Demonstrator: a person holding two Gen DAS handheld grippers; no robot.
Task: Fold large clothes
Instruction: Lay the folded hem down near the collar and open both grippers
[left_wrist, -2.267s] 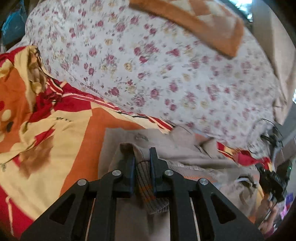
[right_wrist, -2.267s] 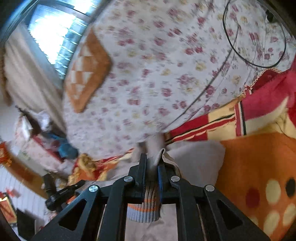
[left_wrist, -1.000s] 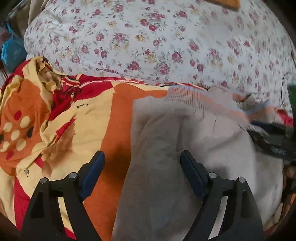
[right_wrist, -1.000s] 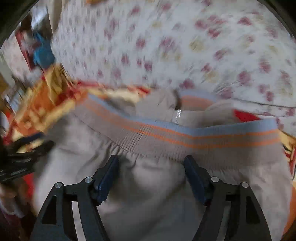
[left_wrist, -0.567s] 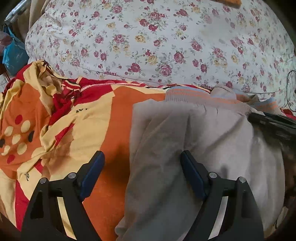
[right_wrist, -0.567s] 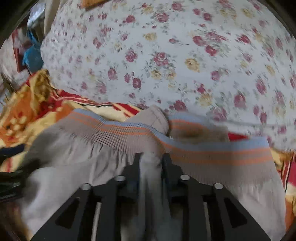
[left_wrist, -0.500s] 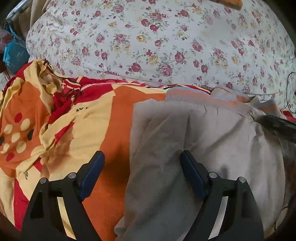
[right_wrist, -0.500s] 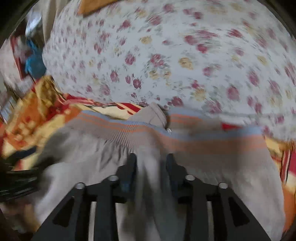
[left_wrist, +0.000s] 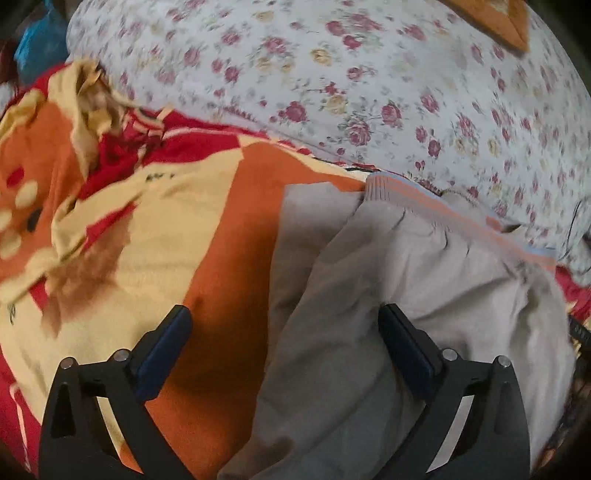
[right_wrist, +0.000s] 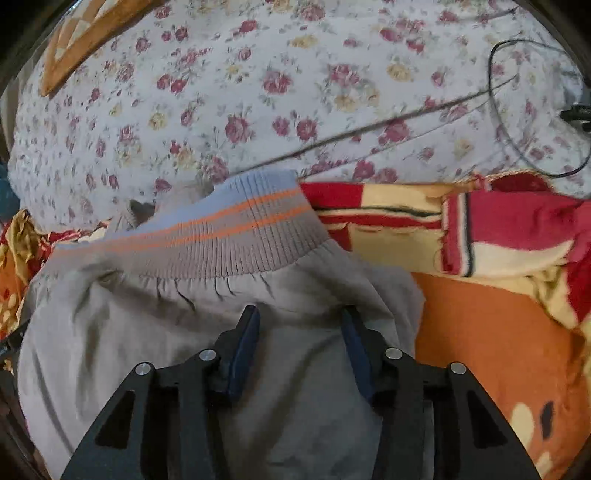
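Your left gripper (left_wrist: 282, 339) is opening wide over the near left edge of the grey fabric garment with the ribbed, orange-striped waistband (right_wrist: 207, 236), pinching nothing; your right gripper (right_wrist: 299, 343) is opening too, its pads apart above the cloth just below that waistband. The garment lies bunched on the orange, yellow and red blanket (left_wrist: 221, 229), the waistband toward the floral quilt (left_wrist: 369, 85). You look to be between folds: next, choose a fresh edge for each gripper before closing.

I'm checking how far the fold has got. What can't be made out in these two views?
- Grey garment: its lower part is cut off by the bottom edge in both views.
- Whether the left claw or right claw pads touch cloth: unclear.
- Object at the right view's right edge: cut off.
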